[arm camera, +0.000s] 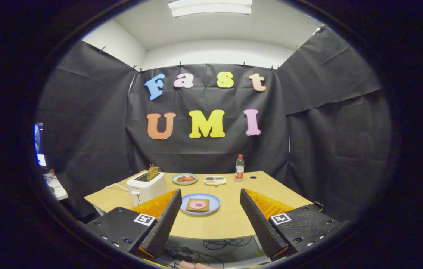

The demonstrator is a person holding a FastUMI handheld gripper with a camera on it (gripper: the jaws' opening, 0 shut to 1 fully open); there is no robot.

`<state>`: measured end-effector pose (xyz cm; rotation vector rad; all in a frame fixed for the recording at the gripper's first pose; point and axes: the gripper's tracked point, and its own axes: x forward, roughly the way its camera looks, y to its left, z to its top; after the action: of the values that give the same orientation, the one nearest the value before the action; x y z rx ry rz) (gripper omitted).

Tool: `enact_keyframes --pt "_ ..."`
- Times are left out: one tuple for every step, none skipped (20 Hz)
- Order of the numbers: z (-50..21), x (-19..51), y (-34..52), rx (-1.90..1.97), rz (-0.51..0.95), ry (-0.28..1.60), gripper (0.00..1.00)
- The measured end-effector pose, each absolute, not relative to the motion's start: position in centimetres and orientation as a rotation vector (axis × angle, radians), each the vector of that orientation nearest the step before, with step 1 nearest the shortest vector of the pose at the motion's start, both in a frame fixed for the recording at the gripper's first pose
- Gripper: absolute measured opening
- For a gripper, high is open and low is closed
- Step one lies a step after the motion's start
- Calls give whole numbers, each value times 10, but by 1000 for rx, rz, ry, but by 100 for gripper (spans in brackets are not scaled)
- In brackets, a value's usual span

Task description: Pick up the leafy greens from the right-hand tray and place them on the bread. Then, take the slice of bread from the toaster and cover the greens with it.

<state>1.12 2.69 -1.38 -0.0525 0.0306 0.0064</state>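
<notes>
1. Holding my hand-held gripper (210, 216) released, fingers spread wide and grasping nothing, back from the worktop (230, 220) so everything shows.
2. Bread (198, 204) waits on the blue plate (214, 203) between my fingers, ready for topping.
3. Greens' tray (215, 180) sits at one o'clock beyond; the toaster (146, 186), slice (153, 172) upright, at eleven.

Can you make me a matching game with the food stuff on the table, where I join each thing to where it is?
Things:
1. toaster
2. blue plate
3. bottle
4. gripper

Places:
A. just ahead of the fingers, holding bread with a pink slice on top
B. at the table's far edge, standing upright
C. open, holding nothing
D. beyond the left finger, a slice of bread sticking out on top

Pairs: 1-D, 2-A, 3-B, 4-C
</notes>
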Motion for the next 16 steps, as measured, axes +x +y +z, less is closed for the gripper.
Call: enact_keyframes --pt "-13 14 26 -72 -3 21 96" --pt "-11 16 24 -88 -21 7 96" --pt "-12 17 22 -98 -40 -7 95" --pt "-11 21 22 -102 -43 -16 95" --pt "-15 25 25 -98 -36 -16 95" --pt "-17 29 24 -91 -36 -12 95" --pt "-18 35 16 -81 -45 -10 95" --pt "-18 40 9 -71 -56 -7 95" --pt "-18 49 2 -63 -66 -9 95" --pt "-17 58 -6 -65 -76 -9 95" --pt "-18 70 -14 -77 -84 -9 95" --pt "-18 84 -23 -91 -89 -11 95" --pt "-18 100 -37 -105 -110 -9 95" --pt "-19 117 -54 -115 -138 -4 95" --pt "-22 135 -69 -120 -161 5 95" --pt "-25 154 -83 -121 -174 20 95"
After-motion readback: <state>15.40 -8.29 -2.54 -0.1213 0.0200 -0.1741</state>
